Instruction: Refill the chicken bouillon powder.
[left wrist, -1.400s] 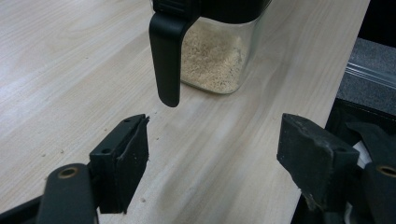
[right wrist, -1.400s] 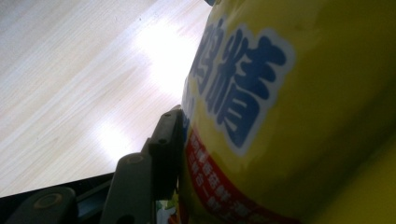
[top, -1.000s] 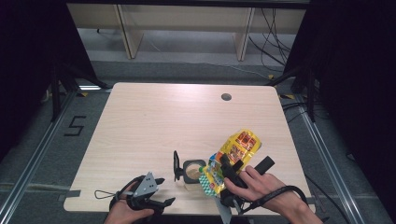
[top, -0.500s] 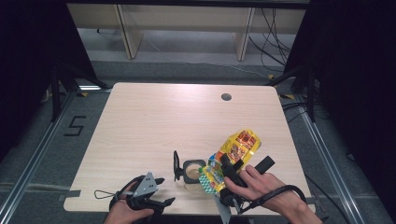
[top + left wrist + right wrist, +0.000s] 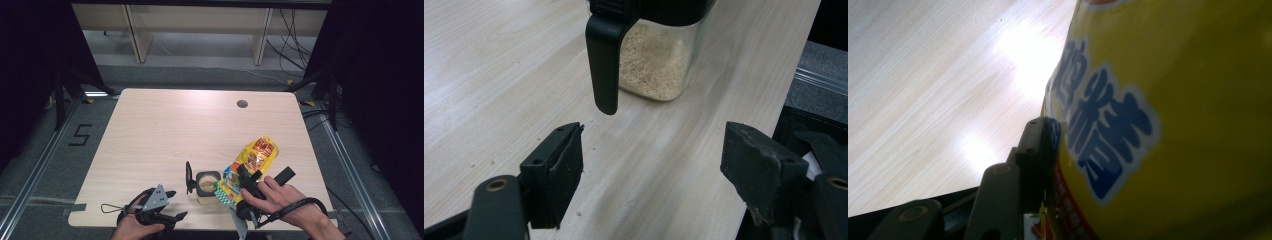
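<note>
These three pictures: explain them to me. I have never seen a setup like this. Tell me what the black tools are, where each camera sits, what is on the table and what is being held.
A person works at a wooden table with a hand-held black claw in each hand. The wide picture comes from a fixed camera above the person's side, looking forward and down. The other two come from cameras riding on the claws, looking along their jaws.

The left claw rests near the table's front edge, jaws open with nothing between them. Ahead of it stands a clear container of pale grains, with a black lid part hanging down its side.

The right claw has just been closing its jaws on a yellow snack bag, and one pad presses the bag's side in its own view. The bag leans beside the container.
</note>
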The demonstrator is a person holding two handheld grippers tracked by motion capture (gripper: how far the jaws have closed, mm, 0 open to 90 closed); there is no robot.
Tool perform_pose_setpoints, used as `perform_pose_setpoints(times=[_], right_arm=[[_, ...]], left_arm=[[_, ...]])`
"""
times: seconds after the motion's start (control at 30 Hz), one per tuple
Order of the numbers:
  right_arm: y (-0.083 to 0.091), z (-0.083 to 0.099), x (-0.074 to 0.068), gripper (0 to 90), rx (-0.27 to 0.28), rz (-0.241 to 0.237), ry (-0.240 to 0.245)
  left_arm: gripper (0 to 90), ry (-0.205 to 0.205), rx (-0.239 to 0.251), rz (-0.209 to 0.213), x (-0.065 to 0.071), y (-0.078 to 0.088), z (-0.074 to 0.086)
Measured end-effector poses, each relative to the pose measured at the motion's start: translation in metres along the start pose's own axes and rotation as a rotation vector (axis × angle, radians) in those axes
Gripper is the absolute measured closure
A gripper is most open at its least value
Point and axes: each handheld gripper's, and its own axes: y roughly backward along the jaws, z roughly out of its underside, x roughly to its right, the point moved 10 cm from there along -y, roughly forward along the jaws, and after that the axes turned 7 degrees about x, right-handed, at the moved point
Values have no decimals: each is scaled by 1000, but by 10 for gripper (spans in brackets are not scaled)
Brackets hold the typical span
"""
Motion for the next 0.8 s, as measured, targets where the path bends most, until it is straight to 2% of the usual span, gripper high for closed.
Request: perform_pose_setpoints(times=[0.03,0.07,0.1,0.13,0.17,0.23,0.27,0.3,0.33,0.37,0.4,0.47,0.5,0.53,0.57,0.6,0.63,0.67,0.7,0.73,0.8], right_arm=[[-1,1,1,602,4,-2,22],[-1,1,0,602,2,-14,15],[-1,2,2,602,-7,-5,34],[-1,2,-1,602,-7,-4,-17],[-2,2,1,603,6,-10,0],[-3,3,-1,603,-3,-1,-36],[-4,4,3,603,-1,7,0],[-5,3,2,604,7,2,-5],[-4,4,0,604,-4,8,-39],[-4,3,-1,604,-1,-4,-52],[-5,4,-1,604,-2,-3,-38],[-5,3,0,604,-3,-3,-45],[-5,3,0,604,0,15,-53],[-6,3,-1,604,4,13,-71],[-6,3,-1,604,5,16,-74],[-7,4,3,605,10,16,-24],[-5,5,-1,604,-4,-7,-52],[-5,6,-2,605,-11,-13,-54],[-6,5,1,604,-4,10,-37],[-5,6,-2,604,-10,-17,-52],[-6,6,0,605,-5,7,-44]], left_arm=[[245,0,2,-2,0,0,0],[246,0,2,-2,0,0,0],[245,-1,1,-1,0,0,0],[246,-6,0,-4,0,0,0],[246,-6,0,-4,0,0,0],[246,-7,-1,-3,0,0,0],[245,-7,-1,-3,0,0,0],[245,-5,0,-3,0,0,0],[246,-4,-2,-3,0,0,0],[246,-3,10,-10,-1,-1,0],[246,-4,11,-14,-1,-1,0],[246,-6,12,-14,-1,-1,0],[246,-6,12,-14,-1,-1,0],[246,-24,11,-19,-2,-1,-1],[246,-22,11,-19,-2,-1,-1],[246,-29,11,-17,-3,-1,-1],[246,-13,12,-20,-2,-1,-1],[246,-4,13,-14,-1,-1,0],[246,-6,-2,-1,0,0,0],[246,-6,0,-3,0,0,0],[246,-6,0,-3,0,0,0]])
